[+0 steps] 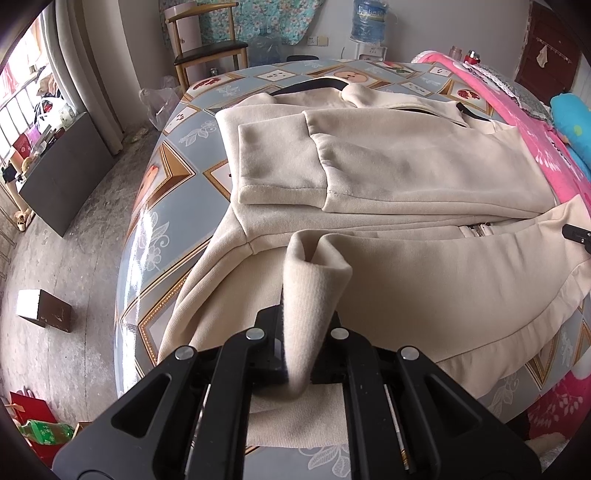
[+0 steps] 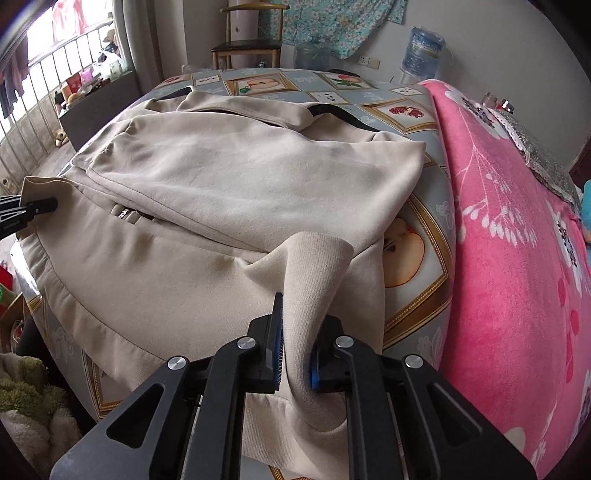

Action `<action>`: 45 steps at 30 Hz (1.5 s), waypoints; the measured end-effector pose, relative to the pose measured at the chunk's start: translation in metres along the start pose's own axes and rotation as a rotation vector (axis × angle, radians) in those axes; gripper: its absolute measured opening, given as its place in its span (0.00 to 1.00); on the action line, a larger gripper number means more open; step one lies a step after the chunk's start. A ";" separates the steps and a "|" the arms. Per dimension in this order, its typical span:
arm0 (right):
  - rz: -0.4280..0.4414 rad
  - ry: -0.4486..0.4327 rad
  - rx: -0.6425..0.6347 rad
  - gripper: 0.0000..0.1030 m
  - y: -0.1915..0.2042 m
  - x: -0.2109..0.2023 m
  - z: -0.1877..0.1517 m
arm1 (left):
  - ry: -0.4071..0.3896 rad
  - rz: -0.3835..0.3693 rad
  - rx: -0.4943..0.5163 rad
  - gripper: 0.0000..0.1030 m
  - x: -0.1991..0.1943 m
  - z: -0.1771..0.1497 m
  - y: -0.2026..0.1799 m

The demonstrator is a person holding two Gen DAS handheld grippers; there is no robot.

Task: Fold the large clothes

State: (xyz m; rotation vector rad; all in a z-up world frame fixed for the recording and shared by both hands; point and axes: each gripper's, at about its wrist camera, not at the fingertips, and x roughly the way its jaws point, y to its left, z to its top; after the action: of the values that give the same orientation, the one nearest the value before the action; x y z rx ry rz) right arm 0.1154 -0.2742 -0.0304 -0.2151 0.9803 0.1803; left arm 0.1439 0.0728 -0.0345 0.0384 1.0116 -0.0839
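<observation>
A large beige jacket [image 1: 406, 170] lies spread on the patterned table [image 1: 177, 155], both sleeves folded across its chest. My left gripper [image 1: 303, 332] is shut on the ribbed bottom hem [image 1: 314, 280] at the jacket's left corner and pinches it up into a fold. My right gripper [image 2: 299, 343] is shut on the ribbed hem [image 2: 314, 266] at the jacket's right corner [image 2: 258, 177]. The tip of the right gripper shows at the right edge of the left wrist view [image 1: 576, 234]. The tip of the left gripper shows at the left edge of the right wrist view [image 2: 26, 210].
A pink floral blanket [image 2: 517, 240] covers the table's right side. A wooden chair [image 1: 207, 48] and a water dispenser [image 1: 369, 22] stand beyond the far edge. A dark cabinet [image 1: 62, 173], a small box [image 1: 44, 310] and a green bottle [image 1: 44, 430] are on the floor left.
</observation>
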 end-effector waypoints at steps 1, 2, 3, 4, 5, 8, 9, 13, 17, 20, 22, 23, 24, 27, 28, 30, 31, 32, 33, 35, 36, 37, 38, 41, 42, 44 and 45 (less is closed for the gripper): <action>-0.002 -0.006 0.005 0.10 0.001 -0.002 0.000 | -0.007 0.004 0.006 0.05 -0.002 0.000 -0.001; -0.001 -0.011 0.011 0.09 0.001 -0.005 0.000 | -0.015 0.009 0.013 0.05 -0.005 0.000 -0.002; 0.001 -0.018 0.018 0.09 0.001 -0.007 -0.001 | -0.023 0.014 0.021 0.05 -0.008 0.001 -0.003; 0.003 -0.026 0.025 0.09 0.001 -0.010 -0.001 | -0.031 0.018 0.028 0.05 -0.011 0.000 -0.004; 0.008 -0.034 0.033 0.09 0.001 -0.013 -0.001 | -0.039 0.022 0.034 0.05 -0.015 0.000 -0.005; 0.069 -0.072 0.075 0.09 -0.003 -0.025 -0.001 | -0.065 0.027 0.042 0.05 -0.026 0.001 -0.006; 0.090 -0.079 0.098 0.09 -0.005 -0.028 -0.002 | -0.072 0.025 0.042 0.05 -0.029 0.001 -0.006; 0.168 -0.113 0.173 0.08 -0.015 -0.038 -0.005 | -0.090 0.022 0.041 0.05 -0.038 0.000 -0.006; 0.159 -0.119 0.182 0.08 -0.015 -0.041 -0.008 | -0.097 0.028 0.048 0.05 -0.041 -0.001 -0.007; 0.146 -0.119 0.170 0.08 -0.012 -0.042 -0.007 | -0.102 0.029 0.050 0.05 -0.042 -0.002 -0.007; 0.132 -0.119 0.156 0.08 -0.009 -0.043 -0.007 | -0.105 0.031 0.053 0.05 -0.043 -0.002 -0.008; 0.129 -0.118 0.152 0.08 -0.008 -0.043 -0.006 | -0.106 0.032 0.055 0.05 -0.043 -0.003 -0.008; 0.123 -0.117 0.147 0.08 -0.008 -0.042 -0.006 | -0.106 0.032 0.055 0.05 -0.043 -0.003 -0.008; 0.112 -0.115 0.135 0.08 -0.006 -0.043 -0.005 | -0.106 0.031 0.053 0.05 -0.043 -0.003 -0.008; 0.109 -0.116 0.133 0.08 -0.006 -0.043 -0.005 | -0.106 0.030 0.052 0.05 -0.043 -0.003 -0.008; 0.095 -0.118 0.120 0.08 -0.003 -0.044 -0.005 | -0.106 0.032 0.053 0.05 -0.043 -0.003 -0.008; 0.087 -0.120 0.113 0.08 -0.002 -0.045 -0.005 | -0.106 0.032 0.054 0.05 -0.043 -0.003 -0.008; 0.077 -0.121 0.103 0.08 0.000 -0.046 -0.005 | -0.106 0.032 0.055 0.05 -0.043 -0.003 -0.008; 0.064 -0.123 0.090 0.08 0.003 -0.047 -0.005 | -0.106 0.032 0.055 0.05 -0.043 -0.003 -0.008; 0.043 -0.125 0.060 0.08 0.009 -0.049 -0.005 | -0.105 0.032 0.054 0.05 -0.043 -0.003 -0.008; 0.036 -0.125 0.047 0.08 0.012 -0.050 -0.004 | -0.105 0.032 0.053 0.05 -0.043 -0.004 -0.008; 0.033 -0.127 0.035 0.08 0.014 -0.051 -0.004 | -0.106 0.032 0.054 0.05 -0.043 -0.004 -0.008; 0.031 -0.129 0.024 0.08 0.017 -0.052 -0.004 | -0.106 0.033 0.055 0.05 -0.043 -0.004 -0.008; 0.017 -0.132 -0.002 0.08 0.023 -0.054 -0.004 | -0.106 0.033 0.056 0.05 -0.043 -0.004 -0.008; 0.014 -0.133 -0.007 0.08 0.023 -0.055 -0.004 | -0.105 0.033 0.055 0.05 -0.043 -0.004 -0.008; 0.009 -0.133 -0.011 0.08 0.024 -0.056 -0.004 | -0.106 0.033 0.055 0.05 -0.043 -0.004 -0.008; 0.008 -0.133 -0.010 0.08 0.024 -0.056 -0.004 | -0.106 0.033 0.056 0.05 -0.043 -0.004 -0.008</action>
State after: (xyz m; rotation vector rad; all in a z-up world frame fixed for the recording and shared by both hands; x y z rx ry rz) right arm 0.0758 -0.2550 0.0118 -0.2058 0.8482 0.2047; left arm 0.1172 0.0669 -0.0001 0.1003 0.9024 -0.0830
